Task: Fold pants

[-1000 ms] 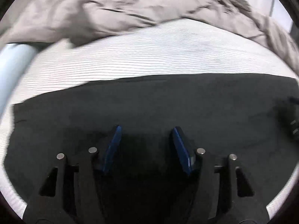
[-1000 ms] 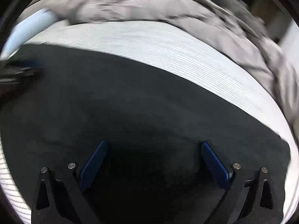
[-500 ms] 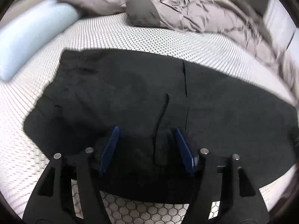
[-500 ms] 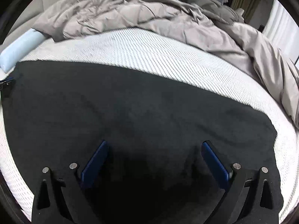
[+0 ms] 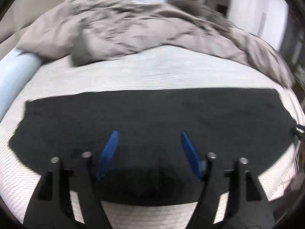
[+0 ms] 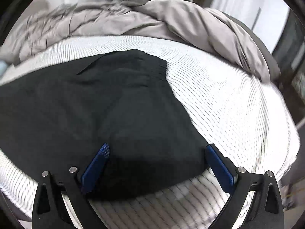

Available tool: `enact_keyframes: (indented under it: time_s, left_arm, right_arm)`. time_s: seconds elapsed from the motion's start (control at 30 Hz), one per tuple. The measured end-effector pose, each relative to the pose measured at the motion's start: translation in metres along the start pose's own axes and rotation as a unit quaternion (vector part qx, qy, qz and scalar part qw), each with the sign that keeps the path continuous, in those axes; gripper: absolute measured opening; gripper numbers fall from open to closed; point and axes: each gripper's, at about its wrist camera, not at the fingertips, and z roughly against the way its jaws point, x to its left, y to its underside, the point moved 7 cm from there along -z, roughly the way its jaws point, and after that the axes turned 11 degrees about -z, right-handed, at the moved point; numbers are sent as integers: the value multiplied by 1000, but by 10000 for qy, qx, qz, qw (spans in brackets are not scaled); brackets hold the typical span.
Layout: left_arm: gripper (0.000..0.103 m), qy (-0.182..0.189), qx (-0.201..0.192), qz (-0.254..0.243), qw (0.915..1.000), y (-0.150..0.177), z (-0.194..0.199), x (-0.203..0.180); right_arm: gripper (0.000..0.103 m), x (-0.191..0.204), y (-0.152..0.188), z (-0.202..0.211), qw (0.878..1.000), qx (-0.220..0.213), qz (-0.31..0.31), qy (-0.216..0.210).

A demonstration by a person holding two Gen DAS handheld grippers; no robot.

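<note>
The black pants point(image 5: 152, 118) lie flat across the bed point(image 5: 152, 72), stretching past both sides of the left gripper point(image 5: 149, 143), whose blue fingers point(image 5: 108, 152) are spread and have just been opening, with nothing pinched between them. In the right wrist view the right gripper point(image 6: 157, 150) also stands spread wide and empty above one end of the pants point(image 6: 114, 114), the right finger point(image 6: 219, 166) just past the cloth's edge.

The next fold probably calls for lowering each pair of fingers onto a near edge and pinching every layer, then lifting both ends evenly so the cloth does not skew.

The fabric looks soft, matte and limp, with a few shallow creases. The bed cover is white with a fine ribbed or honeycomb weave. Beyond the fingers a crumpled grey duvet point(image 6: 171, 22) is heaped.
</note>
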Motion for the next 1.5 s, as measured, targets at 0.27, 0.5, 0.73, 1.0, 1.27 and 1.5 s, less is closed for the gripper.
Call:
enact_keyframes:
  time_s: [0.27,0.5,0.73,1.0,1.27,1.5]
  left_arm:
    - [75,1101,57,-502,9926,-13,-18,-161]
    - [83,1025,618,-1551,9806,14,-60,-254]
    - [84,1312,487,-740,9874,4,-45,-224]
    - [84,974,270,100,9948,-4,-41,-129]
    - [84,340,69,572,9978,11,-25,-25]
    - [83,1502,202,351,9878,5,-38,-76]
  right_arm:
    - [101,-42,19,22,9695,90,-1849,-1605]
    - [98,-22,7,-11,9126,346,-3110,-2631]
    - [17,-4,-31,-18,9340,-325,-2997,-1918]
    - [13,169,-79,72,9280,-1192,-1387,-3248]
    - [81,380,30,64,9086,320,2074,-3612]
    - [85,295,1,70,9348,-107,1104,-3375]
